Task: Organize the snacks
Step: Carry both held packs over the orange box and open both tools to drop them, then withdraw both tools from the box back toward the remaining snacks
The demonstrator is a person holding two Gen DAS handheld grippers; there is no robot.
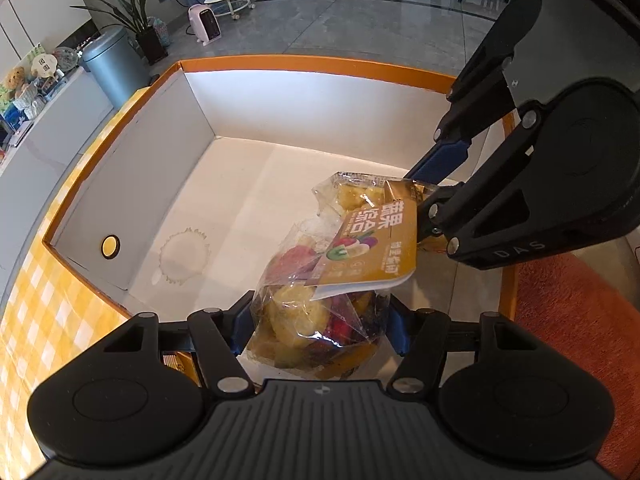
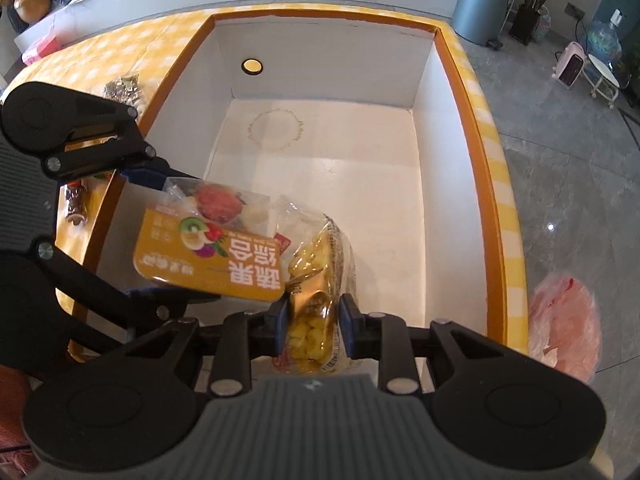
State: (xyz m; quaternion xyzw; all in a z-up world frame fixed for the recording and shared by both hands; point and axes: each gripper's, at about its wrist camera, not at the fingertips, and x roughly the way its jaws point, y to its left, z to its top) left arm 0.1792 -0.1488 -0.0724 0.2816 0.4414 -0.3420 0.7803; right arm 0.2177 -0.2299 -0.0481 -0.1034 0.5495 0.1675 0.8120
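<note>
here the biggest thing is the table (image 2: pixel 496 200), covered in a yellow-and-white checked cloth, and on it stands a large open box (image 1: pixel 280 92) with an orange rim and white inner walls. its white floor is mostly bare, marked by a faint ring-shaped stain (image 1: pixel 184 256), and one wall has a small round hole (image 1: pixel 110 246) edged in black. outside the box's left edge in the right wrist view, a few more snack packets (image 2: pixel 120 88) lie on the cloth. a pink plastic bag (image 2: pixel 568 320) sits off the table's right edge in that same view, over the grey tiled floor.

inside the box, near its front wall, two snack bags hang above the floor, touching each other. the left gripper (image 1: pixel 320 328) has its blue pads pressed on either side of the dried fruit bag (image 1: pixel 320 320), a clear packet of mixed yellow, red and purple pieces with a yellow label card across its top. the pads sit fairly wide apart, since the packet is bulky, and they pinch its lower end. the right gripper (image 2: pixel 314 322) is nearly pressed together, pinching the bag of yellow snack pieces (image 2: pixel 316 280), a narrower clear packet with a gold band, squeezed thin between the blue pads. in the left wrist view this second bag lies behind the fruit packet's label, toward the box's right wall. both tools point steeply down into the box.
</note>
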